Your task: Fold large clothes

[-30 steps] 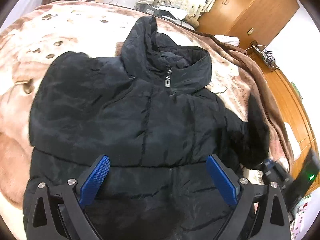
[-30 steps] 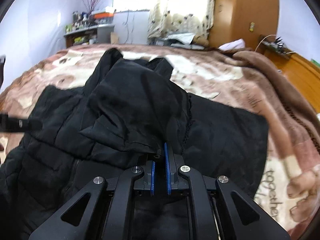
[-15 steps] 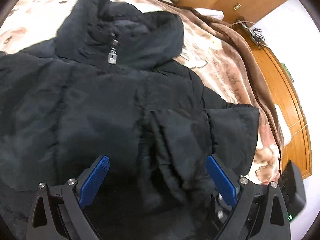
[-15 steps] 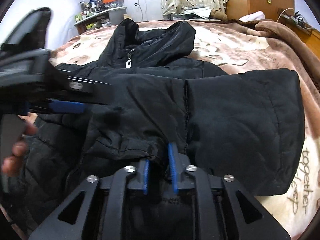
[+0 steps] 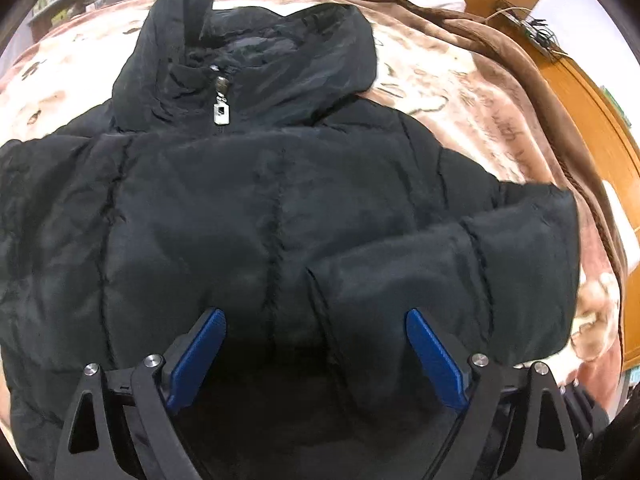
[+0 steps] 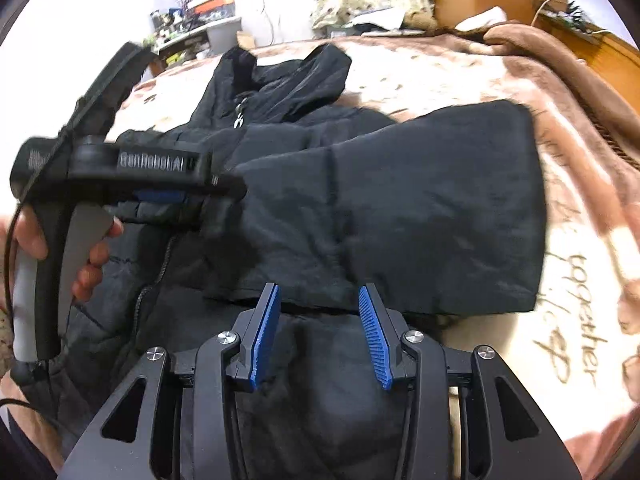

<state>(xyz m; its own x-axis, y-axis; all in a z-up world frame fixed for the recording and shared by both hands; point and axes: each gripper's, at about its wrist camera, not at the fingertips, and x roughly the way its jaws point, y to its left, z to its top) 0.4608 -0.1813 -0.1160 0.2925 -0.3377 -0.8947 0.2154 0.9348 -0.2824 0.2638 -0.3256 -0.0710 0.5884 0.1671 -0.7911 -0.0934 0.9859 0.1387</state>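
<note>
Black nylon under me: my right gripper (image 6: 318, 334) has just been opening, jaws part-way apart, sleeve cuff edge lying just beyond the blue pads, unpinched.
Left gripper (image 5: 316, 354): I see its jaws spread wide over the jacket's chest, nothing clamped.
Puffer jacket (image 5: 248, 208): flat, front up, zipped, on the blanket (image 6: 472, 80).
Right sleeve (image 6: 420, 216): folded across the body.
Zipper pull (image 5: 221, 114): at the collar, far side.
Hood (image 5: 280, 52): farthest, towards the headboard.
</note>
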